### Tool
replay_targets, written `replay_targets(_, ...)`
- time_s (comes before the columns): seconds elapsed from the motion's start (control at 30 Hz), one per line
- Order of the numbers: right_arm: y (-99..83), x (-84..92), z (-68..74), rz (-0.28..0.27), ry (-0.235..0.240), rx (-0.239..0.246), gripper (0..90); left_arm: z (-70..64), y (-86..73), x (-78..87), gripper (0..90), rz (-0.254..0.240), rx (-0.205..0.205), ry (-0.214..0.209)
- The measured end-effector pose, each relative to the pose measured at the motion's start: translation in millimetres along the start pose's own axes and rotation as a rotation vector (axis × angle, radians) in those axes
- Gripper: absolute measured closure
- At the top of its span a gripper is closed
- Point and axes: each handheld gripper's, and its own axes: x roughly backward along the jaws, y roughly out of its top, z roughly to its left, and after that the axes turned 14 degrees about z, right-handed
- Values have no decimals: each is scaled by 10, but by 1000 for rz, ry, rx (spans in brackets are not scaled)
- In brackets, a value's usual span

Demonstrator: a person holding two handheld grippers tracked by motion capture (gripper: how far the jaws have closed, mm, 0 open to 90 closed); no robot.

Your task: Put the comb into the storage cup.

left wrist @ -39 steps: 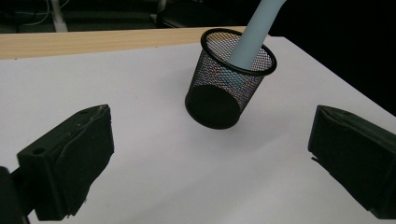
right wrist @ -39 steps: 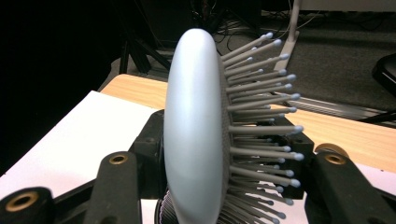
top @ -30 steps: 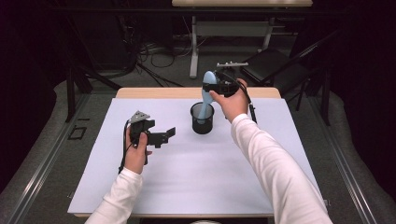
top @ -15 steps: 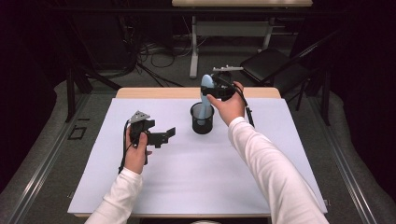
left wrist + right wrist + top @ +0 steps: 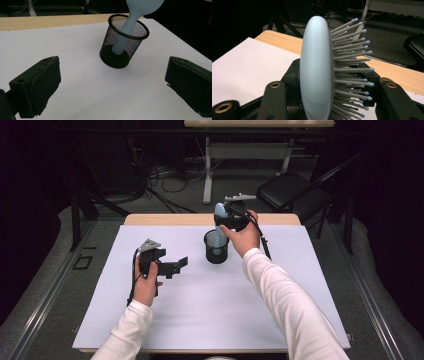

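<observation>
The white table (image 5: 150,330) fills the middle of the high view. Above its centre stands the black mesh cup (image 5: 216,247), with my pale blue hairbrush (image 5: 220,220) handle-down inside it. My right gripper (image 5: 233,218) clamps the brush head so the handle can drop straight in. Centre left, my left gripper (image 5: 172,267) waits with jaws apart, holding nothing.

Hairbrush (image 5: 315,67): smooth matt pale-blue plastic back; thin grey bristles with rounded tips. Cup (image 5: 124,41): black wire mesh, solid dark base. Table (image 5: 210,219): light wood edge under matt white sheet (image 5: 210,305). Left gripper (image 5: 112,85): matt black, rough-edged pads.
</observation>
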Motion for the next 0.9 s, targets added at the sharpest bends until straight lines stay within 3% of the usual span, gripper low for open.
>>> replay_targets(0.33,-14,-42,8,9,-13,15,470,3,-2,-4,5,3,-1,0)
replay_targets(0.9,-24,-64,41,34,5,38,457,-2,-3,-11,6,5,-3,4)
